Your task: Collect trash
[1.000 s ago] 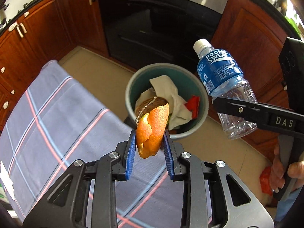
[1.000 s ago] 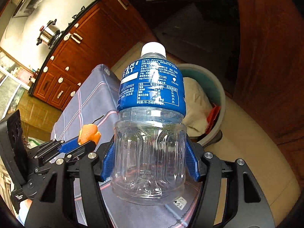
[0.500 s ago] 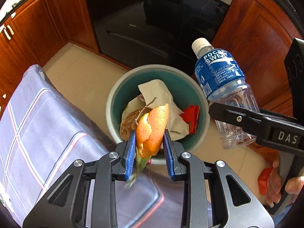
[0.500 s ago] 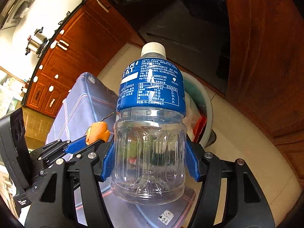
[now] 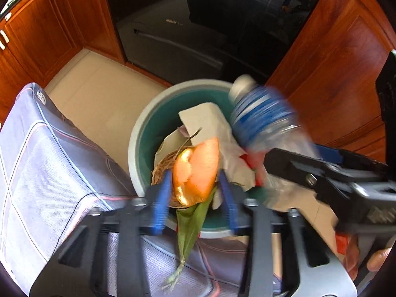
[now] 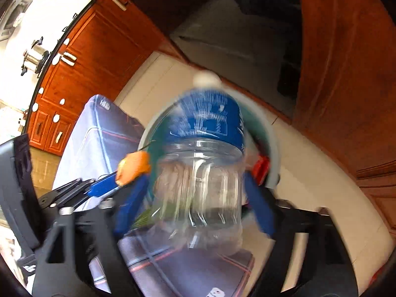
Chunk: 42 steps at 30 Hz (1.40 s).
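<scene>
We see the peel [image 5: 195,170] between the left gripper [image 5: 195,193]'s pads, which have just been opening and stand clear of it, over the bin [image 5: 138,146]. The blurred bottle [image 6: 200,163] sits loose between the right gripper [image 6: 195,203]'s jaws, also just opening. Both point steeply down. Paper [image 5: 210,123] fills the bin; a plaid cloth [image 5: 49,168] lies beside it.

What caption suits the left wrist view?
Left claw opens, dropping orange peel over the bin as the bottle falls.
</scene>
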Tool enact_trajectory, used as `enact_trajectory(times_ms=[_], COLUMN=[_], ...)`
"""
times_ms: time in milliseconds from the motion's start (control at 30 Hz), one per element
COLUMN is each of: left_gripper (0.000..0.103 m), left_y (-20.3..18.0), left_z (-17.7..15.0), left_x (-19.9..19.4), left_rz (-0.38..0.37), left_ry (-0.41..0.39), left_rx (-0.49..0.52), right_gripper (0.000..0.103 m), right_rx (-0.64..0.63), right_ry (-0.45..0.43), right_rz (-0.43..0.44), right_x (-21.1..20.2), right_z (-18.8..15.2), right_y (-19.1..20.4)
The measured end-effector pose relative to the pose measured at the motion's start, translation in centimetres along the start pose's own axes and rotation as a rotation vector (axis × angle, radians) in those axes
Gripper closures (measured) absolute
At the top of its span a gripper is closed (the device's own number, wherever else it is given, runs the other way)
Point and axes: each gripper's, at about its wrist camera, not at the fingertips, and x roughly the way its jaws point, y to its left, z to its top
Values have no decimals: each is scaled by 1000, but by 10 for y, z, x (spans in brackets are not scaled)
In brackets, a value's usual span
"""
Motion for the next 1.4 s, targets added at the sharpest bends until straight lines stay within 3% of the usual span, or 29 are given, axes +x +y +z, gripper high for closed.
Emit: enact_trajectory(times_ms=[100, 300, 633, 767, 900, 1133, 1267, 1400], left_gripper=[28, 16, 9, 5, 4, 4, 4, 4], left_y=[2, 7, 6, 1, -2, 0, 1, 6], left_z=[-2, -10, -21, -31, -47, -83, -111, -142], left_x=[6, 8, -30, -55, -82, -118, -131, -141], left_rz=[52, 96, 120, 123, 140, 153, 147, 145], left_ry=[8, 25, -38, -80, -124, -173, -197, -213], left_rx=[2, -1, -17, -26, -31, -46, -56, -82], right_gripper=[18, 14, 14, 6, 6, 6, 6, 6], right_rx=[7, 52, 46, 16, -22, -135, -205, -243], right_ry=[4, 15, 10, -15, -44, -127, -205, -199], right_rz=[-9, -11, 4, 2, -9, -92, -202, -309], right_x=[2, 3, -21, -42, -68, -115, -137, -139], right_z=[-1, -4, -18, -29, -42, -75, -100, -124], right_y=[0, -1, 6, 17, 29, 52, 62, 69])
